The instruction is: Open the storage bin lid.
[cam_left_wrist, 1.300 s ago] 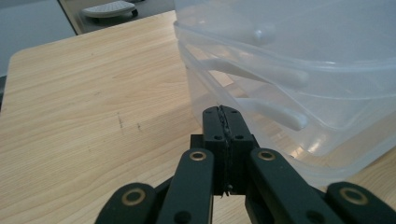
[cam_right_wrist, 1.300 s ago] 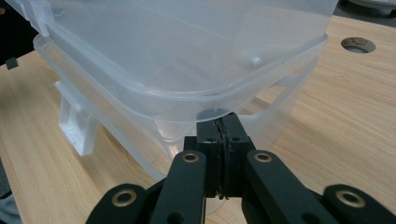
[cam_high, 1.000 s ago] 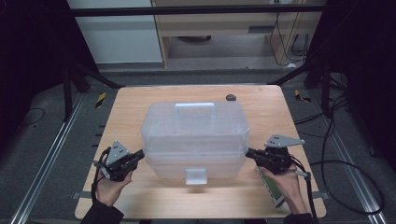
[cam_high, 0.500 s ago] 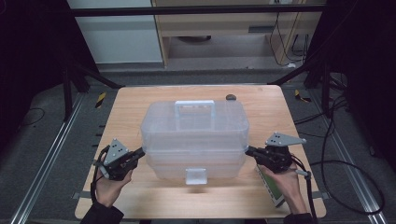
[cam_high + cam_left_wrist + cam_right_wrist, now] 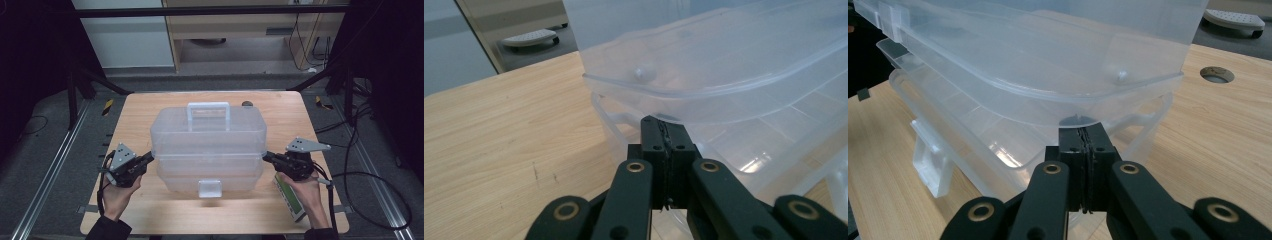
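A clear plastic storage box (image 5: pixel 207 172) stands mid-table, its front latch (image 5: pixel 209 188) hanging loose. Its lid (image 5: pixel 207 131) with a handle (image 5: pixel 208 114) is tilted up at the front, apart from the base. My left gripper (image 5: pixel 149 158) is shut, with its tips under the lid's left rim. My right gripper (image 5: pixel 266 157) is shut under the right rim. In the left gripper view the closed jaws (image 5: pixel 663 125) sit below the lid's edge (image 5: pixel 704 92). The right gripper view shows my shut jaws (image 5: pixel 1082 132) touching the lid's rim (image 5: pixel 1068 100) above the base (image 5: pixel 973 125).
The wooden table (image 5: pixel 135 117) has a round dark cable hole (image 5: pixel 247 104) behind the box, also seen in the right gripper view as a hole (image 5: pixel 1217 74). A green and white flat object (image 5: pixel 290 197) lies under the right hand. Metal rails flank the table.
The lid has swung upward at its front, and its handle now stands up toward the back. Both grippers stay shut under the side rims and have risen slightly.
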The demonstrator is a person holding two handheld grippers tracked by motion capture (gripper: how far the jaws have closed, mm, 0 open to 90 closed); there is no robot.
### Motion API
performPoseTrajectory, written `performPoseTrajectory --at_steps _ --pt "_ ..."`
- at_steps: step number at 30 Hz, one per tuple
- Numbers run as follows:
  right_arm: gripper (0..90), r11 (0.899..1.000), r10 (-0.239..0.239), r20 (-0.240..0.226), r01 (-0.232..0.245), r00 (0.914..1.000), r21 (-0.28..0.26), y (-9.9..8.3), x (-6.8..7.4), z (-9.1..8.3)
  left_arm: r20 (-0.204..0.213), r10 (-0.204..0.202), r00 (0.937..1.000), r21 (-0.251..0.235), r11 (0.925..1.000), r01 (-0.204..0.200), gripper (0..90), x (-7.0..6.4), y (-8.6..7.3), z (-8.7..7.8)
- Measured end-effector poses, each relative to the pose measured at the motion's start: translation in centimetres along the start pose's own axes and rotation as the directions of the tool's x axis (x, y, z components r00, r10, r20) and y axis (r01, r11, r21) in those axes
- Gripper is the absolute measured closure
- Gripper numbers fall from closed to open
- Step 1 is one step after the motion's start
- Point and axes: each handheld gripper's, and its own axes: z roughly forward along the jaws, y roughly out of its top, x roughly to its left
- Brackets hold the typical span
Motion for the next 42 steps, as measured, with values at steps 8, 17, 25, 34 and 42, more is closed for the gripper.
performPoseTrajectory --at_steps 8,17,25,34,42 --pt "89.4 1.000 -0.004 -0.004 0.004 1.0000 -0.006 0.4 0.0 0.3 -0.010 -0.006 0.9999 -0.009 0.9999 0.006 89.2 0.2 0.2 0.2" --pt "89.4 1.000 -0.011 -0.007 0.011 0.9999 0.006 0.4 -0.1 0.3 -0.029 0.009 0.9995 -0.011 0.9999 -0.009 82.5 0.1 -0.1 0.3" --pt "89.3 1.000 -0.016 -0.002 0.016 0.9999 0.014 0.4 0.0 0.3 -0.067 0.029 0.9973 -0.009 0.9995 -0.030 60.0 0.0 -0.3 0.8" --pt "89.2 1.000 -0.017 -0.005 0.017 0.9998 0.014 0.5 0.0 0.4 -0.066 0.019 0.9976 -0.040 0.9989 -0.022 54.3 -0.1 0.2 1.1" --pt "89.2 1.000 -0.016 -0.007 0.016 0.9999 0.014 0.6 0.0 0.4 -0.063 0.023 0.9977 -0.047 0.9985 -0.026 54.7 -0.1 0.6 1.7"
